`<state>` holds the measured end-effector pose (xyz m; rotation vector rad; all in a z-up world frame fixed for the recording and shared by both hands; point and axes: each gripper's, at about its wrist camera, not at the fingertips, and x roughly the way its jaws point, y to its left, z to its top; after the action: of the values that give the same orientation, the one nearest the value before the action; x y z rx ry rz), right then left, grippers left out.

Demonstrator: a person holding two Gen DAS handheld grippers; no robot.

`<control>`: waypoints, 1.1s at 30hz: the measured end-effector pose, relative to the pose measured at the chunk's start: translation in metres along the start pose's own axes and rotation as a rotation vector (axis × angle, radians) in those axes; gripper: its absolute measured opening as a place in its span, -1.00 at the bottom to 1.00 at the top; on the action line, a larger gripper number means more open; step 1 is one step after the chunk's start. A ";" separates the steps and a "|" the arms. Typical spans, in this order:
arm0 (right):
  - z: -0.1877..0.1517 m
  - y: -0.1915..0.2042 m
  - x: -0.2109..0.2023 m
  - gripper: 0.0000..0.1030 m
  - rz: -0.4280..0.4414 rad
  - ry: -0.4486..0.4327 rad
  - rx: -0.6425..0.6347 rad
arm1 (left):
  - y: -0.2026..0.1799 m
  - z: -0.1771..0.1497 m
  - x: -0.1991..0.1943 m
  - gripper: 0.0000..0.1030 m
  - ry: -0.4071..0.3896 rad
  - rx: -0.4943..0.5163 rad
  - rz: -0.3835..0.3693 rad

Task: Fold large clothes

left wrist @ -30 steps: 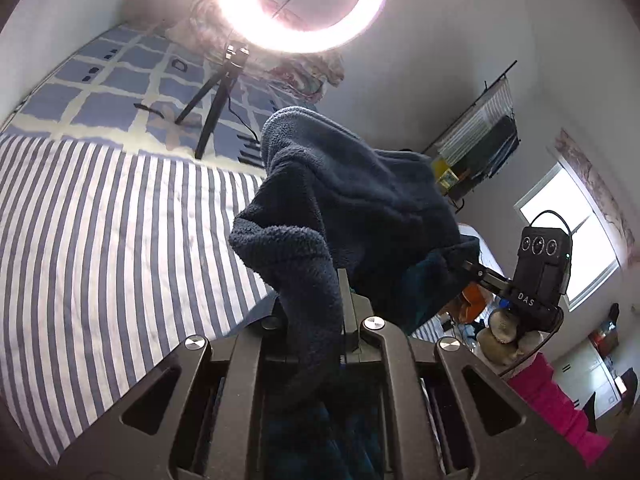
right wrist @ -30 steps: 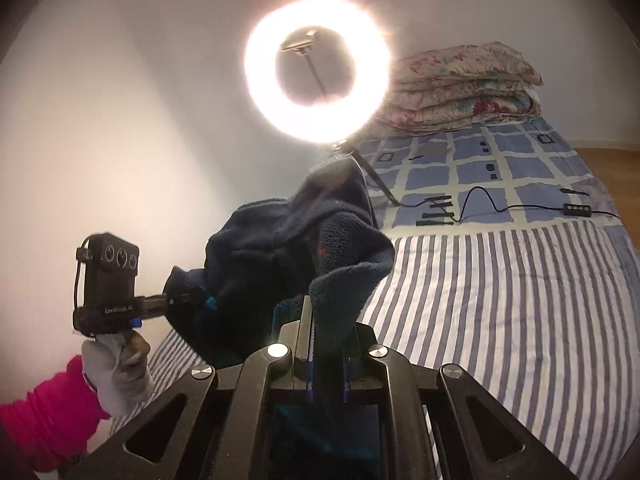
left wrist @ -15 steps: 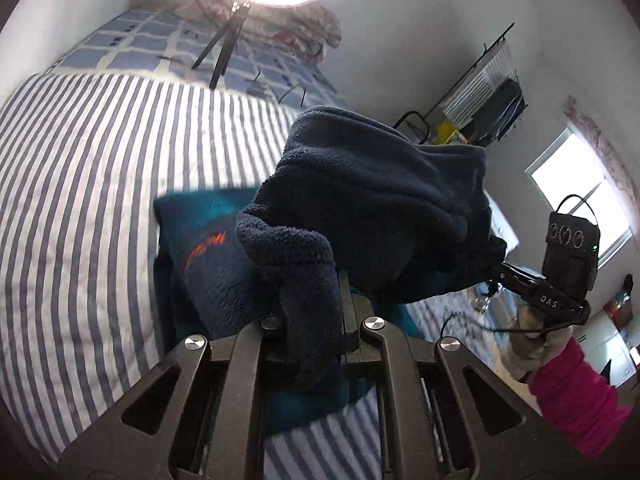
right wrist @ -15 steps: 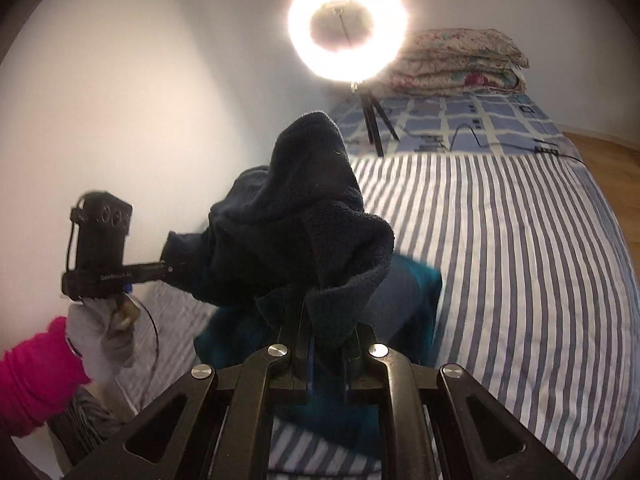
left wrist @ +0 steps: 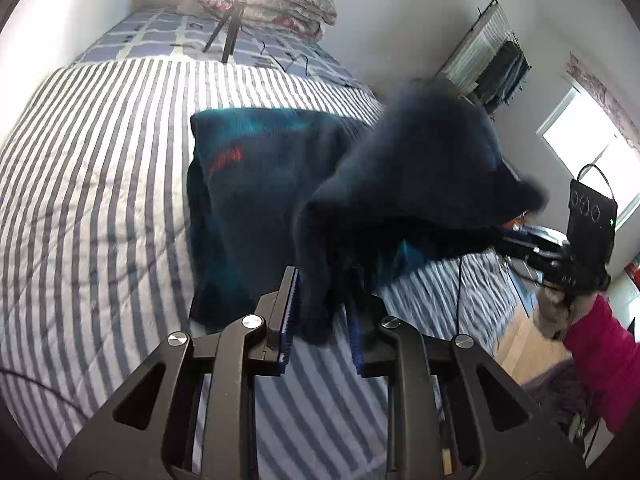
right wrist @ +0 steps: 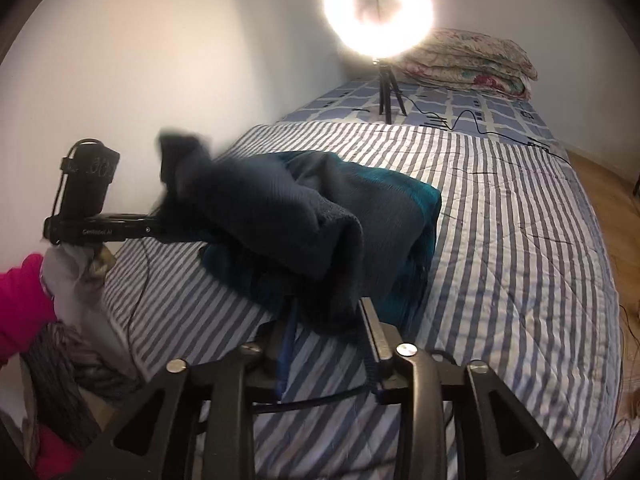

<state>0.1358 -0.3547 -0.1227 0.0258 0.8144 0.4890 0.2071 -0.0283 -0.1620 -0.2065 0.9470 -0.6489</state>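
Mid-frame on the striped bed (left wrist: 100, 208), the dark blue fleece garment (left wrist: 256, 200) lay part-folded, its last flap between the opening left tool (left wrist: 322, 300) and right tool (right wrist: 328, 320), unreleased, smoothing left

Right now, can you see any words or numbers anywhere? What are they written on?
"Ce...bot AI", middle letters blurred: white print on the bar of the left gripper, in the right wrist view.
Orange-red mark on the dark fleece garment lying on the striped bedspread: too blurred to read.
Three round marks on the black box above the right gripper: not readable.
No other text shows.
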 end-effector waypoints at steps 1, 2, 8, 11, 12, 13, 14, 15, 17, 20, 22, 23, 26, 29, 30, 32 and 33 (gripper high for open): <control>-0.004 -0.002 -0.007 -0.36 0.009 -0.003 0.006 | 0.001 -0.005 -0.005 -0.60 0.007 0.005 -0.001; -0.006 -0.005 -0.012 -0.34 0.021 -0.007 0.019 | 0.002 -0.011 -0.013 -0.60 0.011 0.011 0.003; -0.012 -0.045 -0.025 0.13 0.139 -0.064 0.253 | 0.026 -0.012 -0.037 -0.06 -0.014 -0.105 -0.029; -0.008 -0.067 -0.007 0.15 0.184 -0.066 0.409 | 0.045 -0.004 -0.030 0.09 -0.017 -0.246 -0.090; -0.006 -0.073 0.001 0.15 0.210 -0.066 0.459 | 0.050 -0.001 -0.024 0.13 -0.011 -0.290 -0.104; -0.004 -0.078 0.010 0.16 0.248 -0.063 0.509 | 0.055 0.002 -0.016 0.14 0.002 -0.327 -0.123; -0.001 -0.081 0.017 0.19 0.267 -0.061 0.537 | 0.059 0.006 -0.007 0.14 0.017 -0.355 -0.140; 0.002 -0.084 0.023 0.26 0.280 -0.063 0.567 | 0.061 0.008 -0.003 0.15 0.021 -0.378 -0.147; 0.008 -0.090 0.033 0.29 0.306 -0.076 0.624 | 0.076 0.013 0.012 0.16 0.028 -0.478 -0.179; 0.016 -0.093 0.054 0.29 0.344 -0.067 0.671 | 0.093 0.014 0.030 0.16 0.035 -0.604 -0.248; 0.020 -0.090 0.068 0.23 0.341 -0.036 0.665 | 0.095 0.014 0.040 0.16 0.054 -0.622 -0.264; 0.021 -0.088 0.075 0.02 0.340 -0.014 0.663 | 0.096 0.013 0.045 0.16 0.060 -0.623 -0.264; 0.021 -0.083 0.095 -0.75 0.291 0.063 0.655 | 0.093 0.017 0.054 -0.75 0.097 -0.584 -0.198; 0.018 -0.077 0.093 -0.85 0.219 0.088 0.645 | 0.081 0.021 0.043 -0.79 0.086 -0.523 -0.151; 0.018 -0.075 0.083 -0.86 0.234 0.079 0.654 | 0.073 0.022 0.034 -0.81 0.080 -0.487 -0.130; 0.020 -0.070 0.061 -0.87 0.263 0.045 0.629 | 0.058 0.022 0.014 -0.81 0.077 -0.415 -0.101; 0.020 -0.068 0.049 -0.87 0.267 0.033 0.609 | 0.051 0.020 0.005 -0.81 0.077 -0.372 -0.068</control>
<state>0.2059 -0.3907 -0.1570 0.6973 0.9730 0.4764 0.2474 0.0070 -0.1763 -0.5490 1.1353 -0.5414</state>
